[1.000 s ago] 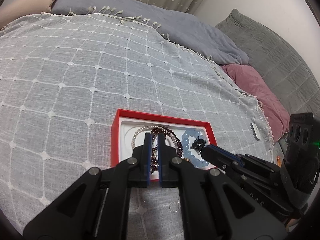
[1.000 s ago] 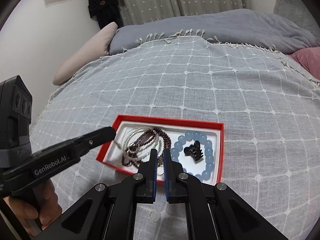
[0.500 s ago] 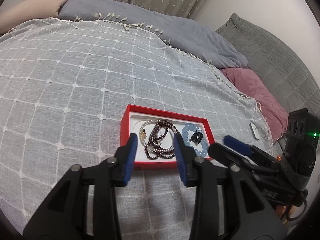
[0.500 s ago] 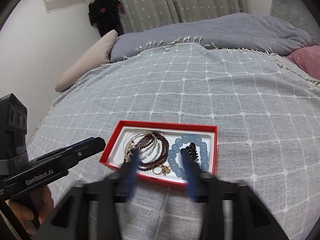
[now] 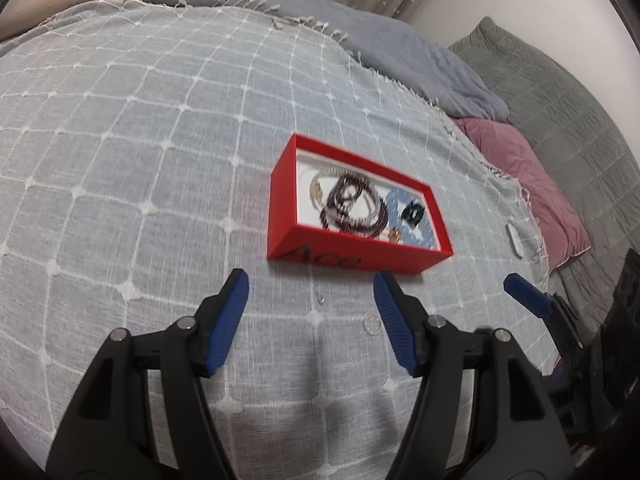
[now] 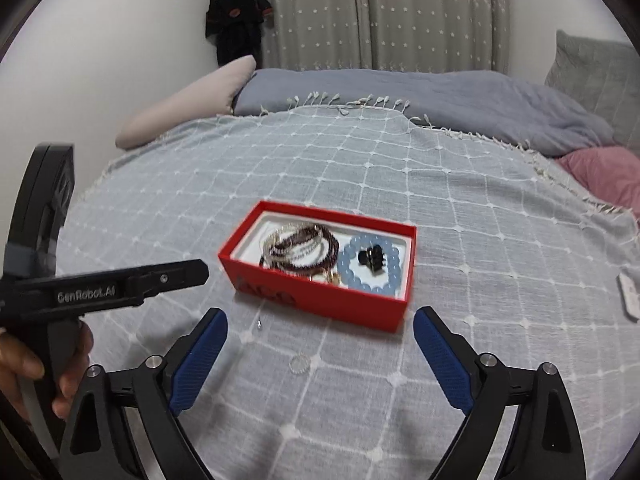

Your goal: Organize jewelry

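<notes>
A red box [image 5: 304, 256] [image 6: 320, 304] lies on the grey checked bedspread. It holds dark red bead strands [image 5: 352, 208] [image 6: 304, 244], a light blue bead bracelet [image 6: 368, 268] and a black hair clip [image 5: 414, 213] [image 6: 370, 258]. A small silver ring [image 5: 371, 325] [image 6: 299, 364] and a tiny stud [image 5: 321, 300] [image 6: 260, 324] lie on the cloth in front of the box. My left gripper [image 5: 310, 292] is open and empty, just short of the box. My right gripper [image 6: 320, 328] is open and empty, its jaws wide over the ring.
A grey-blue blanket [image 6: 440, 96], a pink pillow [image 5: 532, 184] and grey cushions [image 5: 560, 92] lie at the far and right sides of the bed. A small white object [image 6: 628, 294] lies on the cloth at the right. A cream pillow [image 6: 188, 108] is at the back left.
Both grippers were shut over the box a second ago. They have opened wide and pulled back toward me, so the box and the loose ring are now in plain view.
</notes>
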Tool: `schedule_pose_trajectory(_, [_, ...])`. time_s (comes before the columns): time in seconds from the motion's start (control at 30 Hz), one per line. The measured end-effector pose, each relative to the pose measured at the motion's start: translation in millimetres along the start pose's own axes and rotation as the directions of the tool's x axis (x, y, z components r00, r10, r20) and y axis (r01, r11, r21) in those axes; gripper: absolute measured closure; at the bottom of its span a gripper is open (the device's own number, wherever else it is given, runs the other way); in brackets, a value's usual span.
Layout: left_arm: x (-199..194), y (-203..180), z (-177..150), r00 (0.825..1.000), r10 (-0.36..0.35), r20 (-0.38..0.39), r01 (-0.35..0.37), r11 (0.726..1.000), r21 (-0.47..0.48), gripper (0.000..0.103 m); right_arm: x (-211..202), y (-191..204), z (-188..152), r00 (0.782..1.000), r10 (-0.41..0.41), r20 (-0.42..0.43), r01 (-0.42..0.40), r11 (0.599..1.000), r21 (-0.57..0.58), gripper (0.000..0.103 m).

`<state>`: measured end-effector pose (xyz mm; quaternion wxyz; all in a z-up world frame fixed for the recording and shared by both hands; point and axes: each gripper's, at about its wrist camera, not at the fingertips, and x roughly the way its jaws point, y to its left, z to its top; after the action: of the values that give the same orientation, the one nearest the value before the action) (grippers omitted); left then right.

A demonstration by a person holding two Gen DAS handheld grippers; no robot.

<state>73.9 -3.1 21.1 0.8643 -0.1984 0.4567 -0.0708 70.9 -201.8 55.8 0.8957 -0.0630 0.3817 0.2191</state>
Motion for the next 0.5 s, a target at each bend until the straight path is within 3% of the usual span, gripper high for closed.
schedule_pose_trajectory(0.1, [8.4,-0.9,-3.7,1.000,0.011,-0.024,-0.011,1.000,0.007,0.037,5.7,2.2,-12.1,0.999,0.015,-0.038,-0.016,1.000,-0.008,0.007])
schedule_pose_trajectory(0.23, [16.7,0.0,-8.1,0.999,0.027,-0.042,-0.026,0.999,0.021,0.037,16.8,-11.6,-20.2,0.995,0.030,-0.096,-0.024,0.998,0.063,0.008])
schedule_pose_trajectory(0.27, [17.5,0.4,-8.8,0.999,0.029,-0.044,-0.028,0.999,0.022,0.037,17.6,-13.7,-21.1,0.995,0.023,-0.095,-0.017,0.998,0.067,0.013])
schedule_pose_trajectory(0.33, [17.3,3.6,-8.2,0.999,0.027,-0.039,-0.027,1.000,0.008,0.037,20.0,-18.1,-22.9,0.994,0.018,-0.107,-0.011,0.997,0.072,0.042])
schedule_pose_trajectory(0.4, [17.2,6.3,-7.4,0.999,0.023,-0.035,-0.023,1.000,-0.005,0.037,27.5,-19.5,-26.6,0.990,0.026,-0.137,-0.014,0.996,0.083,0.100])
schedule_pose_trajectory(0.5, [20.7,5.1,-7.9,0.999,0.019,-0.038,-0.020,1.000,-0.001,0.040,38.1,-16.3,-33.8,0.987,0.026,-0.159,-0.015,0.998,0.069,0.102])
